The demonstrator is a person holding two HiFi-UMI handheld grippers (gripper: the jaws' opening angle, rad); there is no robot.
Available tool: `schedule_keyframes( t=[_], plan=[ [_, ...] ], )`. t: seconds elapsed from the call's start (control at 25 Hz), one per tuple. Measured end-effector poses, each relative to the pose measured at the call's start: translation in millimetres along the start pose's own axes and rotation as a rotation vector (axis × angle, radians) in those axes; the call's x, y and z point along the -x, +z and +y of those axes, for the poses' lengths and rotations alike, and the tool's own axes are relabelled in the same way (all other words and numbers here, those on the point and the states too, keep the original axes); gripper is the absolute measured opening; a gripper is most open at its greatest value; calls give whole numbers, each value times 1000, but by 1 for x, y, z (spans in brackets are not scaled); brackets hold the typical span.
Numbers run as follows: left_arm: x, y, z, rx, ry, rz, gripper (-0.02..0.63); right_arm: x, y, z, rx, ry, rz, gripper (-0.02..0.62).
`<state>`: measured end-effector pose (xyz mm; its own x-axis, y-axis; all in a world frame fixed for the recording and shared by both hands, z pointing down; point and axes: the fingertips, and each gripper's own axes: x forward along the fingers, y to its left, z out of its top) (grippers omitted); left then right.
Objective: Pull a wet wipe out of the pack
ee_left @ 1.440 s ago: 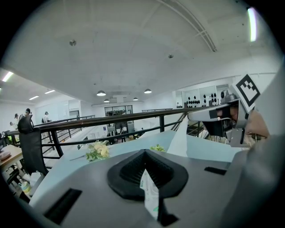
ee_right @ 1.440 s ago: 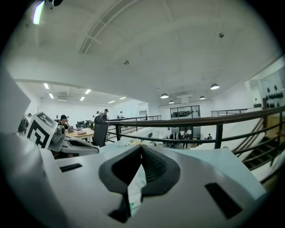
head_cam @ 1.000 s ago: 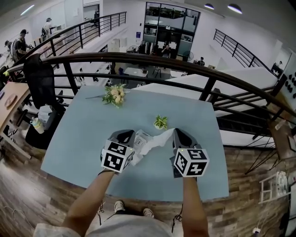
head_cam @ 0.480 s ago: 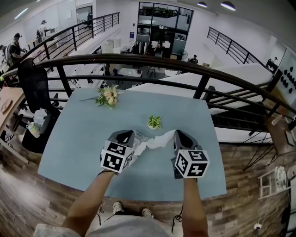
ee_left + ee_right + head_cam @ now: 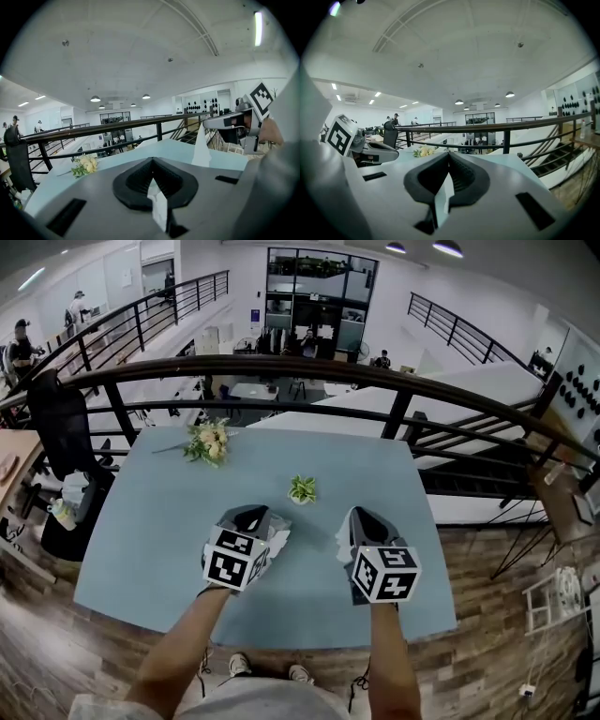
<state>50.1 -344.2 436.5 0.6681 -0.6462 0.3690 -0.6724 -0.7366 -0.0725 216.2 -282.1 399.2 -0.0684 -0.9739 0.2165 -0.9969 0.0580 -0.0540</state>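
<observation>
While well apart, left hand-held gripper (image 5: 152,174) tight on the pack (image 5: 277,542), right hand-held gripper (image 5: 449,172) tight on the wet wipe (image 5: 202,151).

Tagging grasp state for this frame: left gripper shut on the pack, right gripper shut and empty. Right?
Not empty. The right gripper is shut on the wet wipe, as the right gripper view shows. The left gripper is shut on the pack, as stated.
</observation>
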Motion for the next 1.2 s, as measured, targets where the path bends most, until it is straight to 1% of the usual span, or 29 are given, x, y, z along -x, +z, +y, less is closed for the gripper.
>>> schedule_keyframes(
  t=[0.28, 1.2],
  plan=[
    [-3, 2, -5, -6, -11, -6, -6, 3, -2, 0, 13, -8, -3, 5],
    [1, 4, 0, 6, 5, -13, -6, 5, -1, -4, 18, -20, 2, 5]
  ],
)
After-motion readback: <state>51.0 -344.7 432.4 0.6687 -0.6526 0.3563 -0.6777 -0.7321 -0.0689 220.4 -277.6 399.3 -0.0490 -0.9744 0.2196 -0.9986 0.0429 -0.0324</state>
